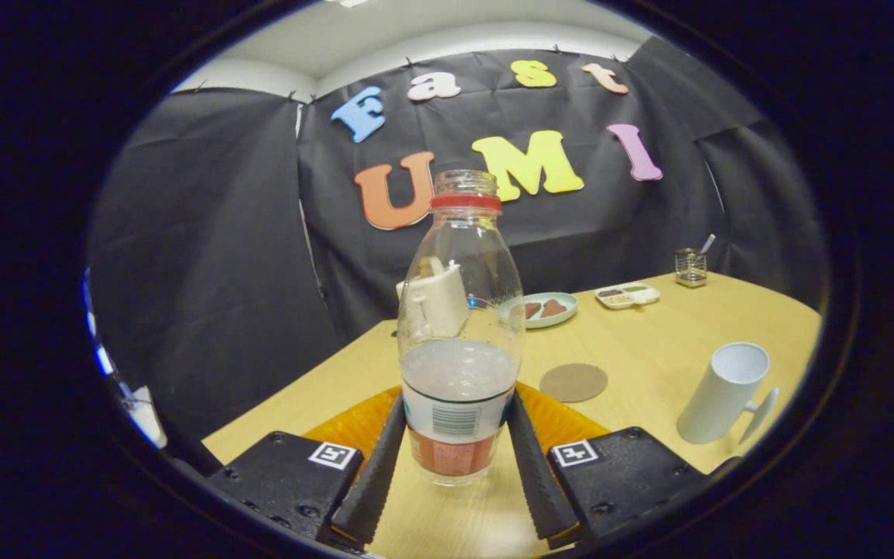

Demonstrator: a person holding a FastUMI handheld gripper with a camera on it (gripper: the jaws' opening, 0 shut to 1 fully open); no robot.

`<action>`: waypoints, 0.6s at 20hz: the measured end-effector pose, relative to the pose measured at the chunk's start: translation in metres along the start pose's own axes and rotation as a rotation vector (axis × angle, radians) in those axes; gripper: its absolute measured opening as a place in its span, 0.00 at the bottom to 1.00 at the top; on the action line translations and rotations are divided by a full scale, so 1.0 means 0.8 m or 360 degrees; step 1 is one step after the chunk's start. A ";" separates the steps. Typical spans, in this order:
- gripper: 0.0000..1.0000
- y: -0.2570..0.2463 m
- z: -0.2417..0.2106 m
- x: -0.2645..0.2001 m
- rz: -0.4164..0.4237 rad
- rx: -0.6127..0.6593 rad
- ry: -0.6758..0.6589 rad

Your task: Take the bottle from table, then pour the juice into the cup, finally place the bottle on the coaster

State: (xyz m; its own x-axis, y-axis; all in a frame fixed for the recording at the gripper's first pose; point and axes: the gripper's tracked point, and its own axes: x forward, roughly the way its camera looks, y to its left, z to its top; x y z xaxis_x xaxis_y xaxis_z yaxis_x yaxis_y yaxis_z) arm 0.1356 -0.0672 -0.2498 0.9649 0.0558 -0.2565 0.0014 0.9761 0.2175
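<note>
1. Gripper view: bottle (459, 326) stands upright on the counter (649, 365), dead centre between the two fingers (375, 473), which flank its lower label on both sides. They look to be touching or about to, but I honestly can't tell if they're pressing yet.
2. Cap's off, and the liquid fills only the lower part, so it should be pretty light. Thin clear plastic though, so it'll probably dent if squeezed hard, and it looks slick above the label. I'd grab at the label band, low down where the weight sits.
3. Cup (726, 392), white with a handle, sits at about 3 o'clock from the bottle. Coaster (573, 382), a round brown disc, is at roughly 2 o'clock, nearer than the cup.
4. An orange plate (563, 423) lies under and behind the bottle's base.
</note>
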 end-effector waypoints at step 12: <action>0.76 -0.040 0.054 -0.035 0.0126 0.1019 -0.0131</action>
State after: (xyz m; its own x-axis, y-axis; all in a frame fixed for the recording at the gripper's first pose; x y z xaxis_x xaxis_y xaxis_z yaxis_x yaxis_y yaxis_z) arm 0.1194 -0.1089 -0.2089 0.9854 0.0812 -0.1495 0.0613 0.6499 0.7575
